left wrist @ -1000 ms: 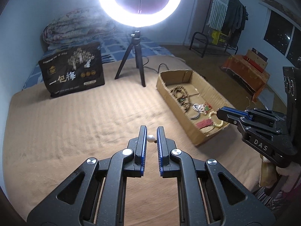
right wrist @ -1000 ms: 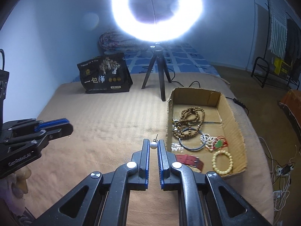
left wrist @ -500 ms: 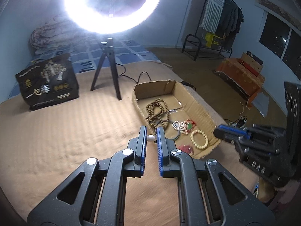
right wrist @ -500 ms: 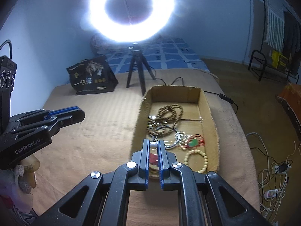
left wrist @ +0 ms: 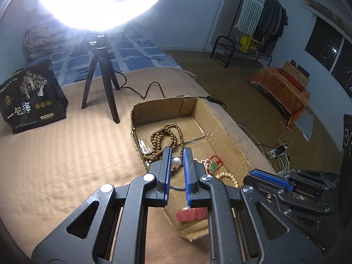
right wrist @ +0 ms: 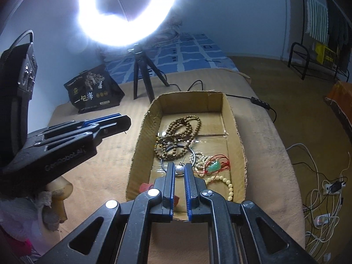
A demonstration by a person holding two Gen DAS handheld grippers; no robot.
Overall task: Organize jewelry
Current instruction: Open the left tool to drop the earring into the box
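A: Left wrist view: the left gripper [left wrist: 176,162] is pinching a pearl earring [left wrist: 176,161], its jaws nearly closed, over the cardboard box [left wrist: 228,132] at its near left edge.

B: The right gripper [right wrist: 180,169] is squeezing another pearl [right wrist: 179,169] the same way, hanging above the box's near end, on the bed [right wrist: 110,154].

A: They are looking small, hard, smooth and light, I reckon.

B: Slippery, then. Gripping across the widest part is probably safest; the thin wire hook would likely bend.
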